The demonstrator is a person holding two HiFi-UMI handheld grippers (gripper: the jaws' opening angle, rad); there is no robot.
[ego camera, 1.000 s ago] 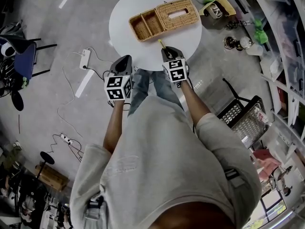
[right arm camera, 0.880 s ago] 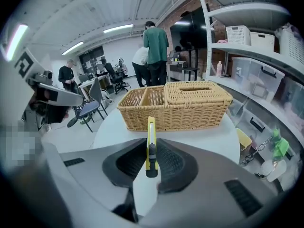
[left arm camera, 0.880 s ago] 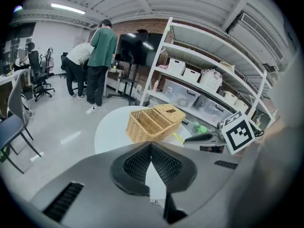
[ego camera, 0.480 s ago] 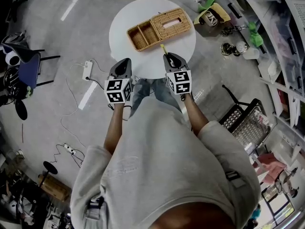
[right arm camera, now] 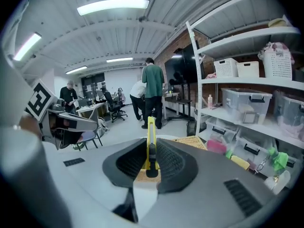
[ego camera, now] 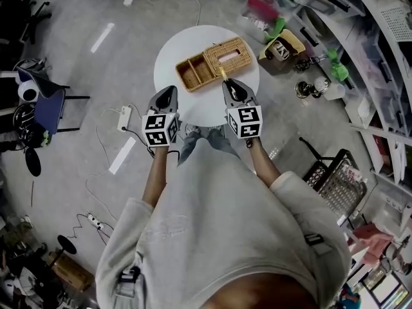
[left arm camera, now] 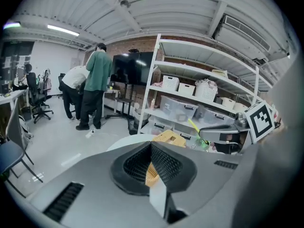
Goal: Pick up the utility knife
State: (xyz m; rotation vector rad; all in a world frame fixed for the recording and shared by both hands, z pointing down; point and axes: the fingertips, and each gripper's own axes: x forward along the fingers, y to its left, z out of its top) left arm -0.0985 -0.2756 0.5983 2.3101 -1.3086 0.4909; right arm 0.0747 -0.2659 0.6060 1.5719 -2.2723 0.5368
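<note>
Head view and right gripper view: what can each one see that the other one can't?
Only the head view shows the person's grey shirt, the power strip on the floor and the whole round table from above. Only the right gripper view shows people standing across the room, the ceiling lights and the right gripper pinching the utility knife from both sides. Both show that yellow knife and the wicker basket.

utility knife [right arm camera: 150, 133]: yellow, black slider
table [ego camera: 174, 53]: plain white
basket [ego camera: 193, 73]: tan, woven wicker
left tool [left arm camera: 151, 150]: grey, black ribbed pads, black-and-white square markers
right tool [ego camera: 228, 85]: same grey, same markers
</note>
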